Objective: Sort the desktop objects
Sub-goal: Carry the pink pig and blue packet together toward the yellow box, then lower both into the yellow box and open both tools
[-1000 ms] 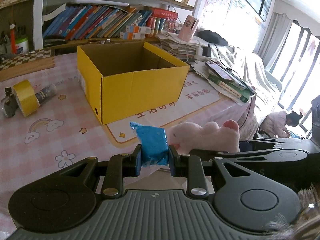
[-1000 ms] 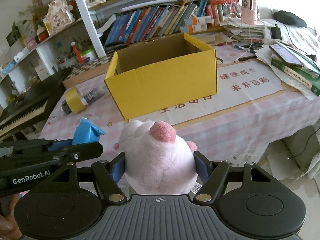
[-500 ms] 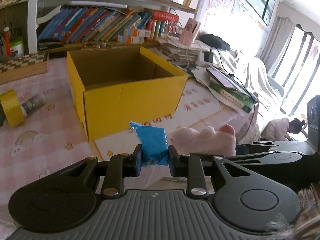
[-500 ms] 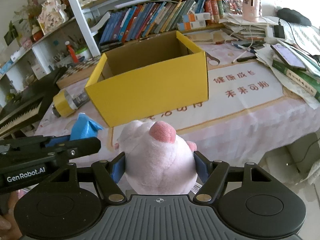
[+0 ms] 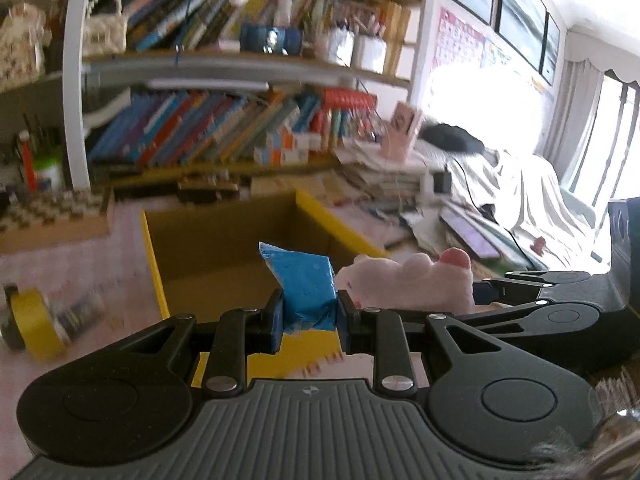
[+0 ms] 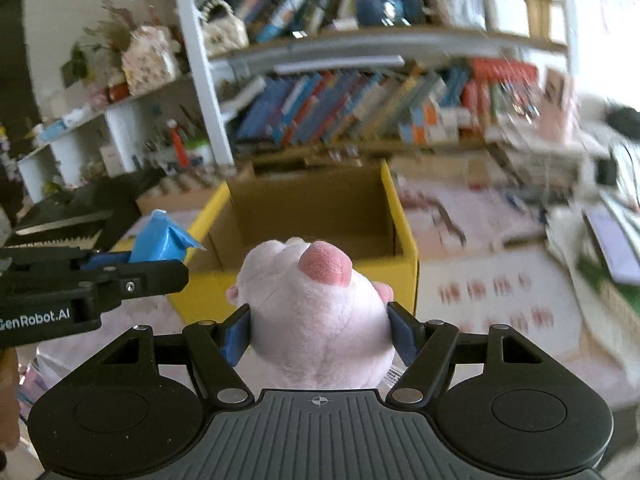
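Note:
My left gripper [image 5: 309, 312] is shut on a small blue packet [image 5: 306, 288], held in the air just in front of the yellow cardboard box [image 5: 154, 264]. The box is open at the top and its brown inside shows nothing in it. My right gripper [image 6: 320, 330] is shut on a pink plush pig [image 6: 316, 312], snout up, also held before the yellow box [image 6: 404, 240]. In the right wrist view the left gripper [image 6: 132, 264] with the blue packet [image 6: 162, 238] hangs at the left, beside the box's front corner. The plush pig [image 5: 408, 280] shows to the right in the left wrist view.
A yellow tape roll [image 5: 30, 320] lies on the pink checked tablecloth [image 5: 100, 272] left of the box. A chessboard [image 5: 52, 208] sits behind it. Stacked books and papers [image 5: 472, 232] crowd the table's right side. Bookshelves [image 6: 360, 104] rise behind the box.
Both grippers have moved forward and up toward the yellow box, which now looms closer and lower in both views. Each still holds its object.

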`<control>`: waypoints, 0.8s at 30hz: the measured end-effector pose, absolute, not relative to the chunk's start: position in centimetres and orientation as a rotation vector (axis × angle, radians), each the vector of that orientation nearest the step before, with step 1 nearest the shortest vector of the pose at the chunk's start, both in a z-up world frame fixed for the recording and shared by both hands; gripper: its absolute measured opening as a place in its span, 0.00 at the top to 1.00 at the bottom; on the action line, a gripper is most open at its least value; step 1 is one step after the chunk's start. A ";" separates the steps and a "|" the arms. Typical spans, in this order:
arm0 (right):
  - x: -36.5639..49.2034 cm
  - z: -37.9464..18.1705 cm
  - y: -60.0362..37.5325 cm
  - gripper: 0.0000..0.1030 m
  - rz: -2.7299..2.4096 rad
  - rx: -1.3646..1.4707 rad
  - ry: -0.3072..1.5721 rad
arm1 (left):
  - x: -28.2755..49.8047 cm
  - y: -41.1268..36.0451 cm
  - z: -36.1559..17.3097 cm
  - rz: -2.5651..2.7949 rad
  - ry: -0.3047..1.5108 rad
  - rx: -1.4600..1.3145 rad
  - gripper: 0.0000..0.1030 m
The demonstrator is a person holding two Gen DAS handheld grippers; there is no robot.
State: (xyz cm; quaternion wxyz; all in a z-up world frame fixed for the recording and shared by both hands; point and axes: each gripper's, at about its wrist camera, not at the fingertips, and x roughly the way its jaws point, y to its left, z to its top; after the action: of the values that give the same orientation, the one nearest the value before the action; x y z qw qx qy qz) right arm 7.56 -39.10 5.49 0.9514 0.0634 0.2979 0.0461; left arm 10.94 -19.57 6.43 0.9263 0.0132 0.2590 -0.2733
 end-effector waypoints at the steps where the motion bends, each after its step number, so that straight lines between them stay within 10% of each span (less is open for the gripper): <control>1: 8.1 5.8 -39.3 0.31 0.108 0.121 0.593 | 11.4 -19.8 6.9 -0.553 0.521 0.028 0.77; 24: 28.1 1.5 -35.8 0.31 0.469 -0.508 0.757 | 30.4 -24.7 2.3 -0.338 0.710 0.289 0.77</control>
State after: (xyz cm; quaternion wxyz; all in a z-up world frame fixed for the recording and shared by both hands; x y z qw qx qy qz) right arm 28.14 -35.83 1.50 0.8714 -0.2428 0.3623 0.2244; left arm 30.41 -24.74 2.32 0.9135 0.1402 0.3448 -0.1640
